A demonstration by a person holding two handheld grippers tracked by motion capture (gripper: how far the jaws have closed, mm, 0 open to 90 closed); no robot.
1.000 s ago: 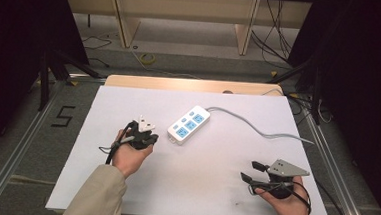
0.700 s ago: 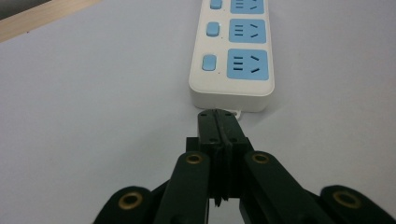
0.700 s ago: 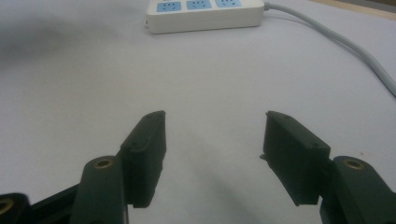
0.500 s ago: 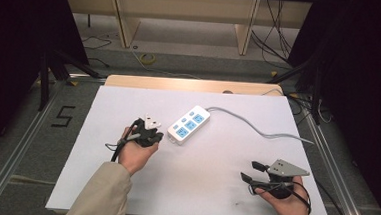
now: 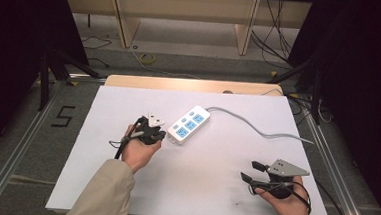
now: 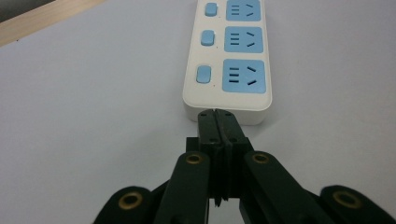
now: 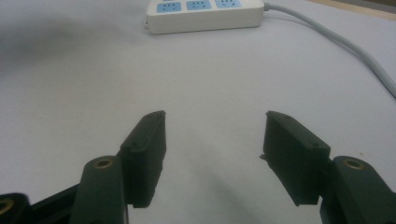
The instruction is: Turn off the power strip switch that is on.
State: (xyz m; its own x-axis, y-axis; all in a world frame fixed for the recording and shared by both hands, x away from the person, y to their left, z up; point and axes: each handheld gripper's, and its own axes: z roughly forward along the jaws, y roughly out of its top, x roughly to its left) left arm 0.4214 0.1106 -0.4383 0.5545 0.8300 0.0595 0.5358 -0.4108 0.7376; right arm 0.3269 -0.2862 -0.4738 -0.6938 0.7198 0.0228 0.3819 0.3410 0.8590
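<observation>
White table bears a power strip.

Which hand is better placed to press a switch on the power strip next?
Left. The left gripper, fingers shut together, sits right at the near end of the power strip, probably closest to the nearest blue switch. The right gripper rests open, well away from the strip.

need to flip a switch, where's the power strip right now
In the high view the power strip lies on the white table just left of centre, directly ahead of the shut left gripper.
</observation>
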